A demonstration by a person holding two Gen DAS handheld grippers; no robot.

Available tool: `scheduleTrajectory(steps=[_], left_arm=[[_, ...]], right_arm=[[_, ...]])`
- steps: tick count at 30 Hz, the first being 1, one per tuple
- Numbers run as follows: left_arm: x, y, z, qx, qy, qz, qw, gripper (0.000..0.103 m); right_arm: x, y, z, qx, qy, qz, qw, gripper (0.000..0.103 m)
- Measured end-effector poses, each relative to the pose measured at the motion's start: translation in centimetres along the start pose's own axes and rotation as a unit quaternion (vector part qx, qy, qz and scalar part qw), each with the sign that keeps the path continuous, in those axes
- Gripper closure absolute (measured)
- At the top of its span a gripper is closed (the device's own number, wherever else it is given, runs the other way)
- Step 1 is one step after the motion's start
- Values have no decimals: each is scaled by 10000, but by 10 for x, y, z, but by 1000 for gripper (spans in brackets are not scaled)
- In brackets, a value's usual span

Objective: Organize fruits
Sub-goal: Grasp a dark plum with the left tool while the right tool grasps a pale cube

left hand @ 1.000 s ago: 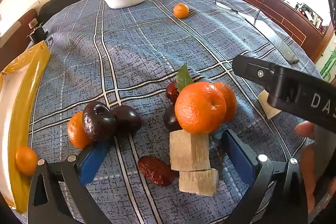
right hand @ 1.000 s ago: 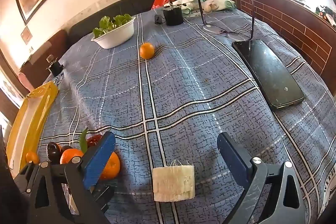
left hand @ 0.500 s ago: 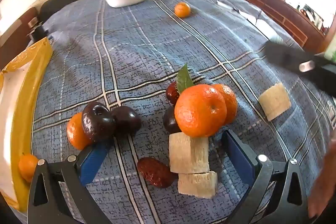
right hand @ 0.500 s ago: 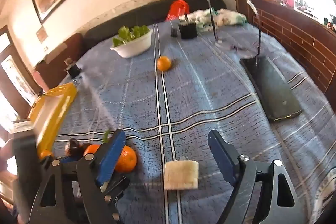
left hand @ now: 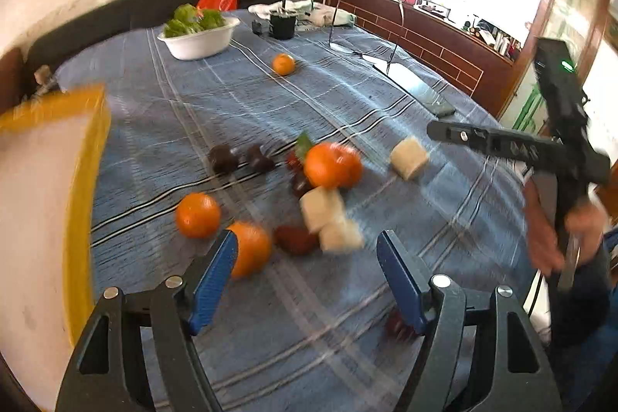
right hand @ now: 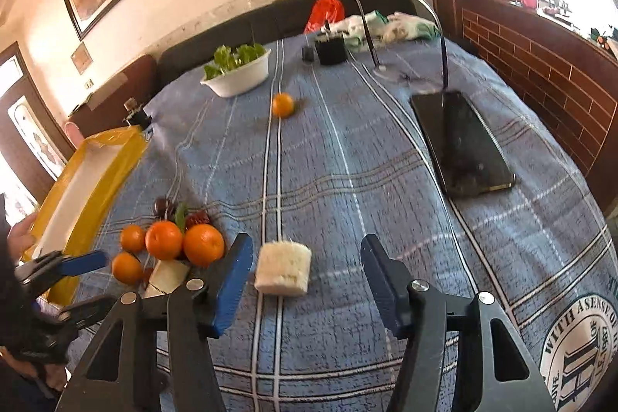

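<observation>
At upper centre I see a white bowl (right hand: 247,76) of leafy greens. The yellow-rimmed tray (right hand: 83,180) at left looks bare. Oranges (right hand: 203,244), dark plums and pale cut blocks cluster at lower left on the table (right hand: 347,161). Both my left gripper (left hand: 307,267) and right gripper (right hand: 307,267) are closing, gripping nothing; a pale block (right hand: 283,269) lies flat between the right one's fingers.
</observation>
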State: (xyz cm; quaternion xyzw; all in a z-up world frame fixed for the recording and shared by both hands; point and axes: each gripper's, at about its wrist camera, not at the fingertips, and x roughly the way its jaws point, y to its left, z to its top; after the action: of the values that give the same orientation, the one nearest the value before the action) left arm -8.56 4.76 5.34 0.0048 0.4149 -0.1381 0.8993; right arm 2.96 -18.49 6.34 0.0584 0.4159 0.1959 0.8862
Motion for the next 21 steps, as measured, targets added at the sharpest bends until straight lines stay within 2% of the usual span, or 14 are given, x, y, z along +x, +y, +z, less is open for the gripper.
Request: scheduleTrajectory(steps=[2,4,5,7,9,13,15,18,21], left_arm=[[-8,10,-7,-86,-16,3,10000,29],[-10,20,-13,-260,61,-156,9995,31],[-8,22,-15,-310,136,-254,9991,35],[-1,15,-14,-212,230,-480,9984,41],[3,-1,-16,-9,300,-799,9964,41],[15,-26,-23,336,508,-1093,9921,41],[22,-36,-26,460,639,-1269,9888,48],[35,-46,-29,631,849,-1126,9880,57],[36,-51,-30,770,800,-949,9893,64]], right_arm=[[1,-6,-1,71,-3,1,10000,40],[4,-8,1,125,10,-12,9999,40],[7,-10,2,158,44,-4,9999,40],[11,-12,-1,211,114,58,9997,40],[14,-12,-2,250,170,73,9995,40],[15,-15,-5,286,187,55,9994,40],[14,-18,-4,305,176,44,9994,40],[16,-18,-2,305,193,43,9993,40],[22,-14,-3,256,284,107,9992,40]])
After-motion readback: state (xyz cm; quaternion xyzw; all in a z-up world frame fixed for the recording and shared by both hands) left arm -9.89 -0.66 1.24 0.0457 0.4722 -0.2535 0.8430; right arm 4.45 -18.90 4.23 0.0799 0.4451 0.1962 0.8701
